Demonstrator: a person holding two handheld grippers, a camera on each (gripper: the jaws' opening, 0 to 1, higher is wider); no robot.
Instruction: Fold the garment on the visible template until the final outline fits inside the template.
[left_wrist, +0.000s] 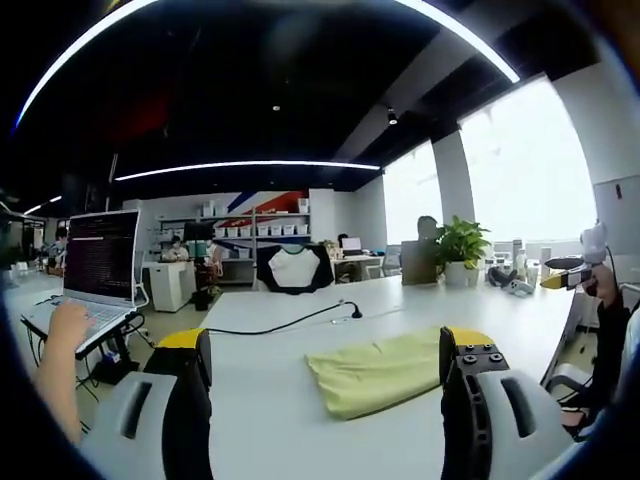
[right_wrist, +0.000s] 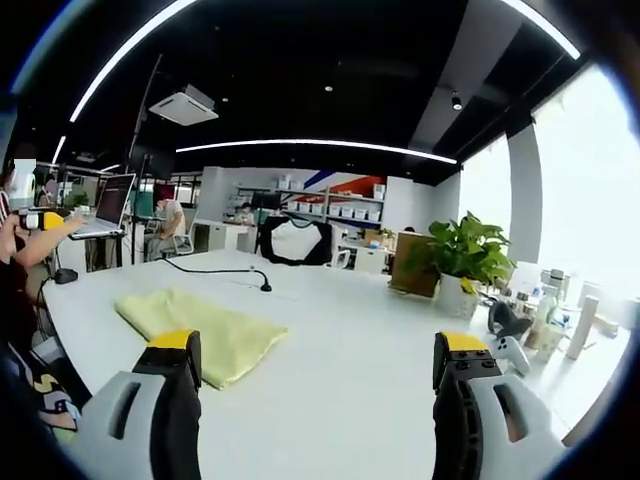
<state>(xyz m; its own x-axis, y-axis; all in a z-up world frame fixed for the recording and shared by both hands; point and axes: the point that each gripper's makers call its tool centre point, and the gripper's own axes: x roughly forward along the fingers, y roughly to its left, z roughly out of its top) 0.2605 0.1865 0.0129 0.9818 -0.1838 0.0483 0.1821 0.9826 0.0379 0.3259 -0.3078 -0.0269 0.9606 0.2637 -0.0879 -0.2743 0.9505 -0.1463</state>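
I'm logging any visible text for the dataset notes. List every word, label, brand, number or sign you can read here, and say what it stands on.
No text can be read in either view.
Laptop screen: rows of light text on a dark ground, too small and blurred to read.
Shelf boxes: no legible labels.
Yellow garment, white table, potted plant: no print or label shows.

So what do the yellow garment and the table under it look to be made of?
Yellow garment: soft matte woven or knit fabric, judging by its creases and limp folded edges. Table: smooth white top, probably laminate, with a faint sheen from the window light.
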